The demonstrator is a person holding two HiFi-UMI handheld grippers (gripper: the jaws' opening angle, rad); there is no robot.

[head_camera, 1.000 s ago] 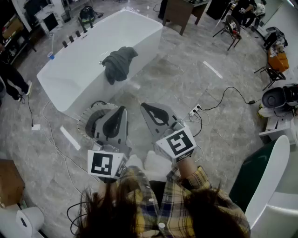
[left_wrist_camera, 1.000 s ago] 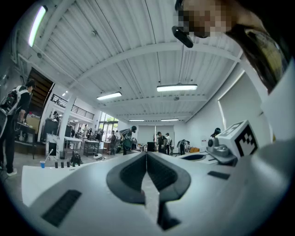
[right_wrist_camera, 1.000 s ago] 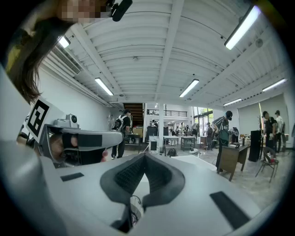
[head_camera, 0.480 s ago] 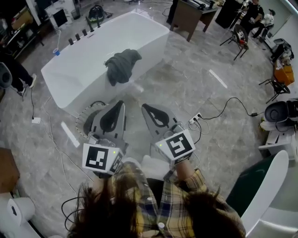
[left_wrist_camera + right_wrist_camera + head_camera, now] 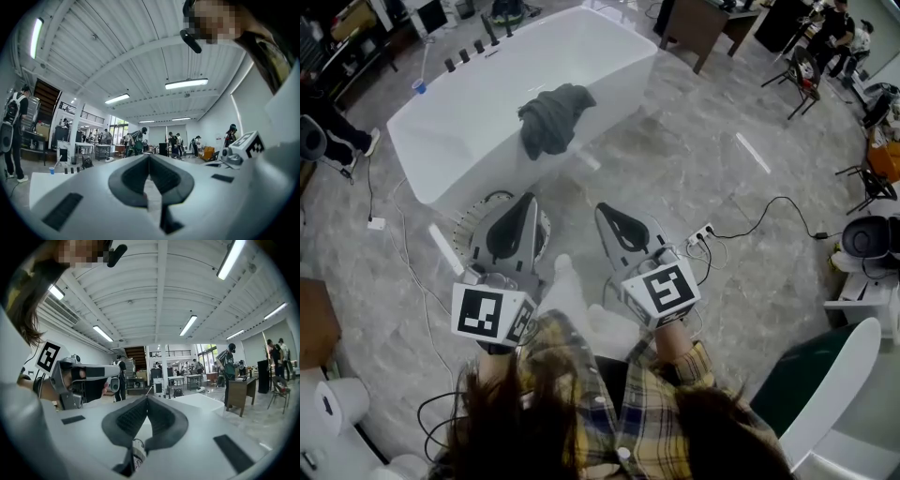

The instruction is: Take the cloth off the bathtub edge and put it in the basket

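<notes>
- Two claws, the left claw and the right claw, are held level side by side, both clenched and empty.
- A dark grey cloth hangs over the near edge of the bathtub.
- The basket stands on the floor beside the bathtub, partly hidden under the left claw.

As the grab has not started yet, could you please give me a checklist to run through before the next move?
1. Dark grey cloth draped over the edge of the white bathtub: ok.
2. Left gripper jaws open for a grasp: not ok, shut and empty.
3. Right gripper jaws open: not ok, shut and empty.
4. Round pale-rimmed basket on the floor beside the tub: ok.
5. Basket's inside free: cannot tell, the left gripper covers it.
</notes>
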